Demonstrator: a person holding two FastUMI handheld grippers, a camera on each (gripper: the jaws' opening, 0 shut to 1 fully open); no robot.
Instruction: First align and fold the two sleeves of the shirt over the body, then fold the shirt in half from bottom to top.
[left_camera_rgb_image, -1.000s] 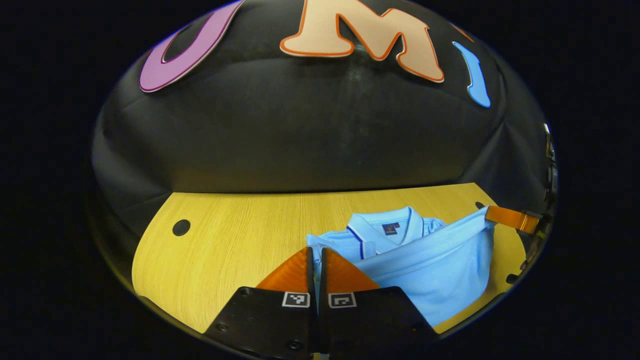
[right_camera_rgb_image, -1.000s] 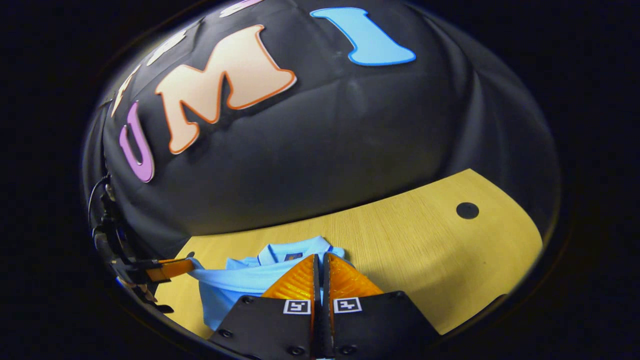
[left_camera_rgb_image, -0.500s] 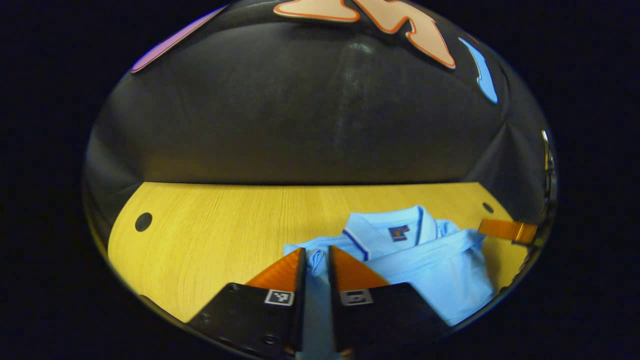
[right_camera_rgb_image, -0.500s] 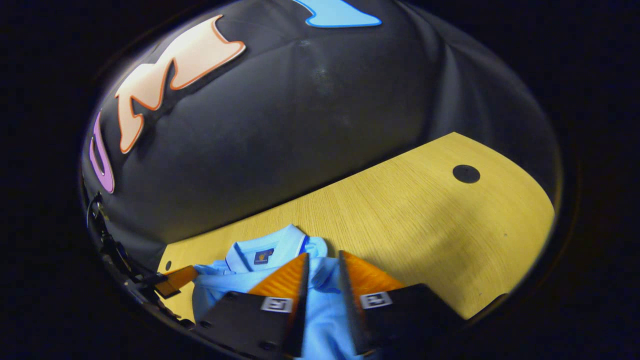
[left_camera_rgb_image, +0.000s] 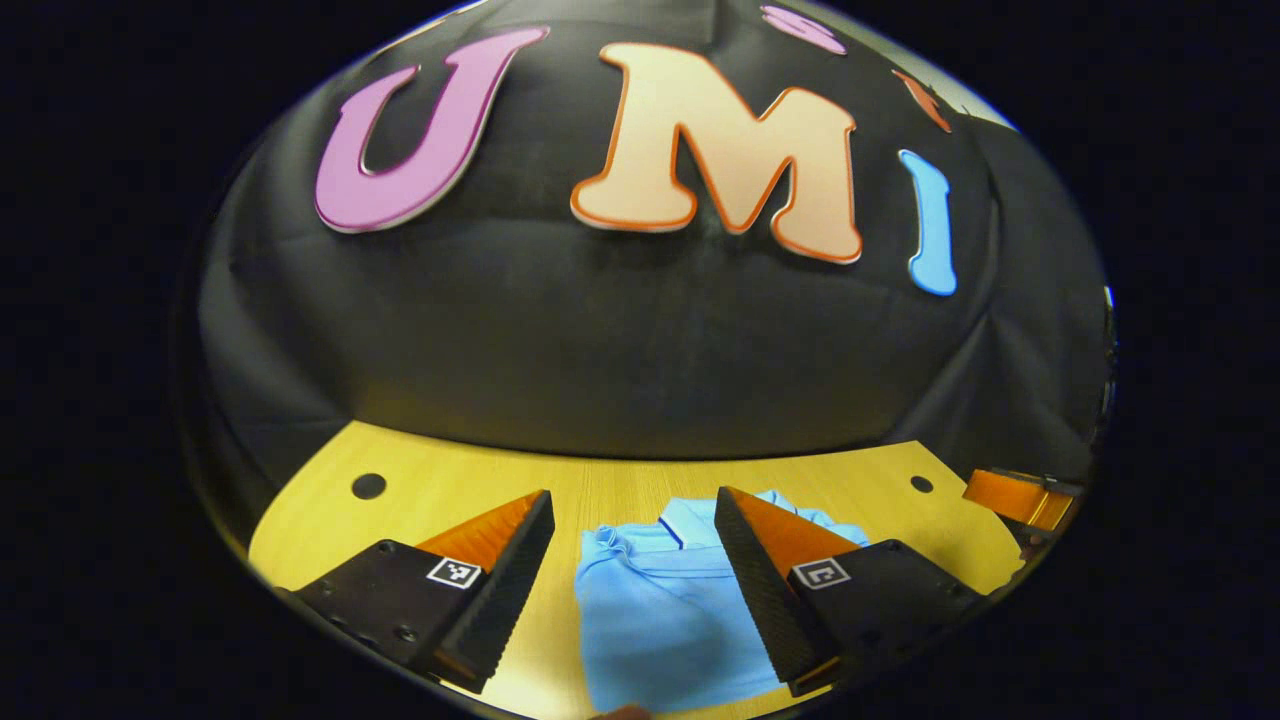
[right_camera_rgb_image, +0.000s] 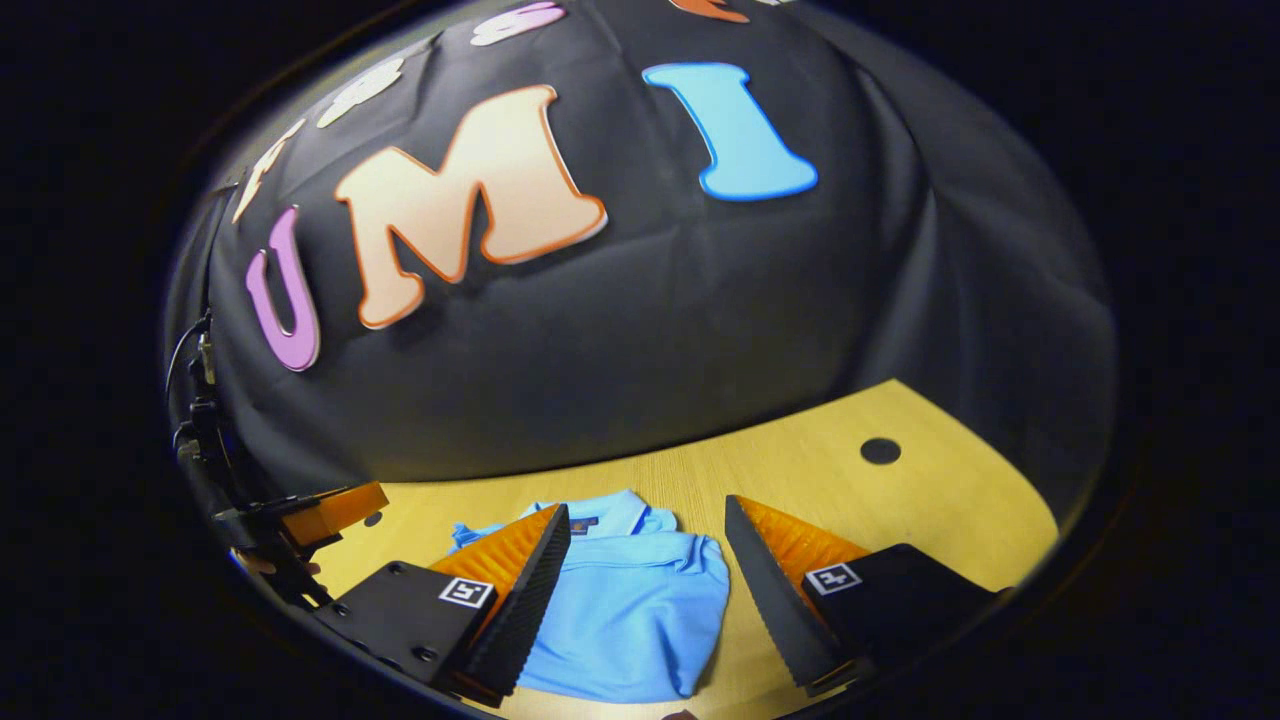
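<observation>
Left gripper view: my left gripper (left_camera_rgb_image: 634, 560) has its fingers spread wide, nothing between them, hanging above the table (left_camera_rgb_image: 450, 485). The shirt (left_camera_rgb_image: 660, 620) lies flat on the wood just beyond and below the fingertips, not touched. It looks like a compact blue rectangle, collar (left_camera_rgb_image: 690, 515) at the far end toward the booth wall, hem edge lying up near the collar. My right gripper shows at the far right edge of that view, clear of the cloth.

Right gripper view: my right gripper (right_camera_rgb_image: 646, 575) is also wide apart and empty, above the shirt (right_camera_rgb_image: 630, 620), no contact that I can see. The collar (right_camera_rgb_image: 600, 512) peeks out at the far end, the doubled body lies under it toward me. The left gripper (right_camera_rgb_image: 330, 510) shows off at the left edge, well apart from the fabric.

Progress, my read: no sleeves stick out on either side, so I judge them folded in; the bottom-to-top fold looks done too, since the shirt is short and stacked. Nothing obvious is left beyond pulling both grippers away. The near right edge looks slightly rounded, maybe a small tidy-up.
</observation>
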